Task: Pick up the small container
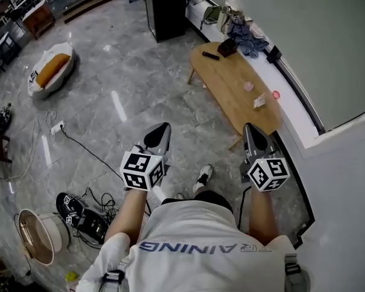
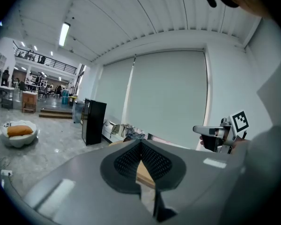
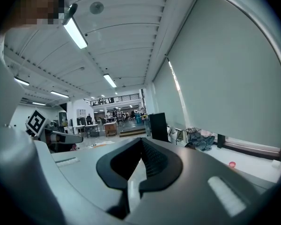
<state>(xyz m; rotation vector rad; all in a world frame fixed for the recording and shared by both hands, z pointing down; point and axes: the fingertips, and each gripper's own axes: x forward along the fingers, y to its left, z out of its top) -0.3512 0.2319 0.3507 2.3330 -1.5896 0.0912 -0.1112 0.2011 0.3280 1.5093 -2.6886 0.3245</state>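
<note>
Head view: the left gripper [image 1: 163,128] and right gripper [image 1: 249,128] hover above the grey floor [image 1: 121,96]. The wooden bench [image 1: 228,78] is at 12 o'clock. On it sits the small container [image 1: 248,86], with a pale packet [image 1: 259,101] at its 5 o'clock and a black remote [image 1: 210,55] at 11. Left gripper view: jaws pressed together, empty. Right gripper view: jaws likewise closed, empty; a red cap [image 3: 232,164] lies on the sill [image 3: 255,165] at 4 o'clock.

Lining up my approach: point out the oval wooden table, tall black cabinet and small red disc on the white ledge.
Oval wooden table [image 1: 228,81]: head view, bare top.
Tall black cabinet [image 1: 166,11]: head view, front face.
Small red disc [image 1: 275,94]: head view, its centre.
</note>
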